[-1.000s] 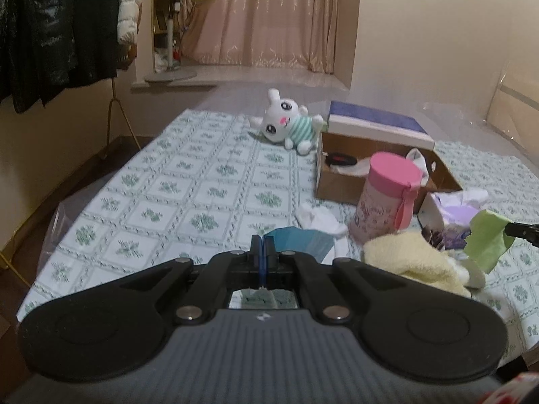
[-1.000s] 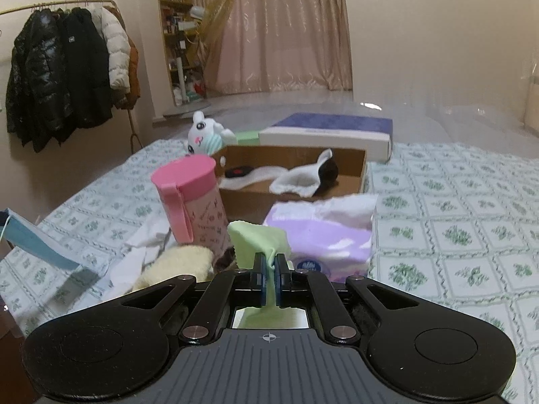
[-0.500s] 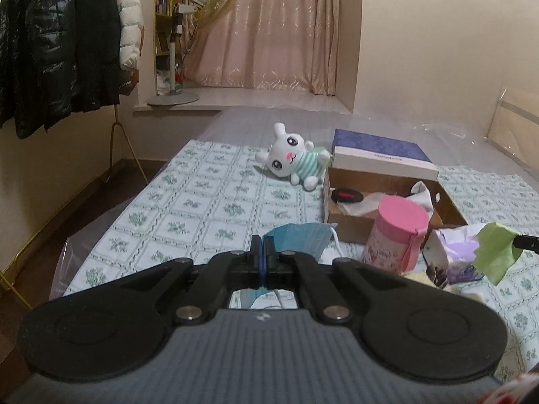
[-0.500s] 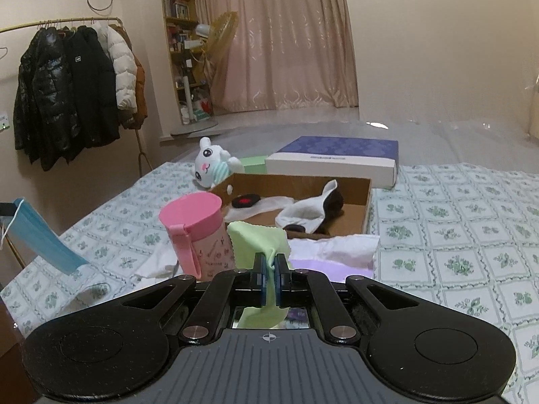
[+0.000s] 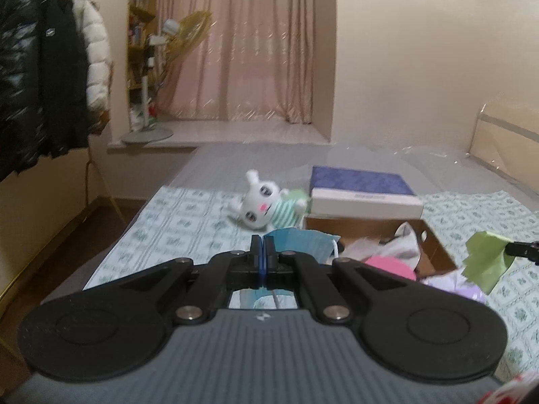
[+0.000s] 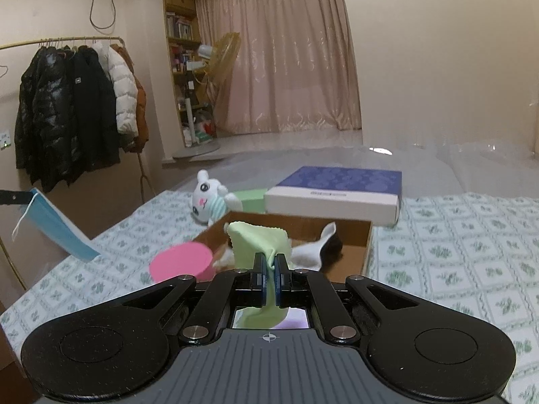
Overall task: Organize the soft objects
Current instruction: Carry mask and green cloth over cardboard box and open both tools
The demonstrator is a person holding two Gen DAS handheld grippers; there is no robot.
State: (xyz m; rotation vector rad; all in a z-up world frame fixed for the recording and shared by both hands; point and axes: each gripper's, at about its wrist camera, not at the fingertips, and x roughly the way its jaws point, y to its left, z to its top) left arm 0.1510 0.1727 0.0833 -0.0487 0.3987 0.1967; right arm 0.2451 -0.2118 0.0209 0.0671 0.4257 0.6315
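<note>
Currently both loads are airborne: left gripper point(image 5: 261, 247) clamped on blue face mask point(image 5: 303, 243), right gripper point(image 6: 268, 264) clamped on green cloth point(image 6: 257, 240). Next, judged: lower both into cardboard box point(image 6: 357, 252) and release.

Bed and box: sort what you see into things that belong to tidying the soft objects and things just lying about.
Part of the job:
- green cloth pinched in the right gripper
- blue face mask pinched in the left gripper
- cardboard box
- white sock in it
- plush bunny

Just lying about:
- pink cup
- blue-lidded flat box
- coats on the rack
- fan
</note>
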